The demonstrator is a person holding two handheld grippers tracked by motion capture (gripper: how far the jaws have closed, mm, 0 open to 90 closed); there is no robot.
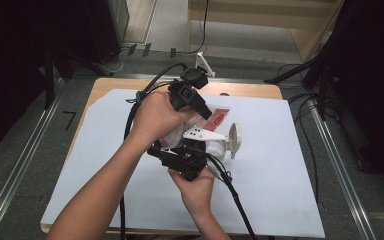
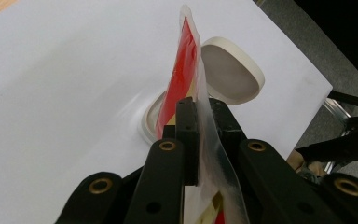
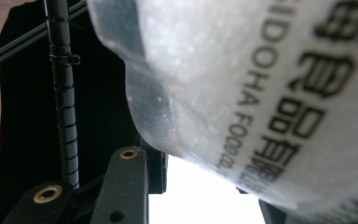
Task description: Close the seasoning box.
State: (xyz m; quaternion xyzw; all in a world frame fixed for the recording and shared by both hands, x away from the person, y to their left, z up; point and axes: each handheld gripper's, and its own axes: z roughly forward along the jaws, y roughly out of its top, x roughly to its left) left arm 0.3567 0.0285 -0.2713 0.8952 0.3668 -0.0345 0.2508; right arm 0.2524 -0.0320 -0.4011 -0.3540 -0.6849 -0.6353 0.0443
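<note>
— Two grippers, one packet?
— Yes. The left gripper (image 2: pixel 199 109) has its jaws pinched shut on the clear edge of the red packet (image 2: pixel 182 74), which stands on edge between them, above the table (image 2: pixel 51 70); a white lid (image 2: pixel 233 70) lies just beyond.
— And the right gripper (image 1: pixel 187 150)?
— Its jaws are partly closed around the packet's printed side; pad contact is hidden.

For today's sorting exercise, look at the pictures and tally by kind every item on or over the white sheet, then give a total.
Handheld grippers: 2, the left gripper and the right gripper.
Clear food packets with red print: 1, the packet.
White oval lids: 1, the lid.
White oval containers: 1, the container, partly hidden by the packet.
Total: 5.
</note>
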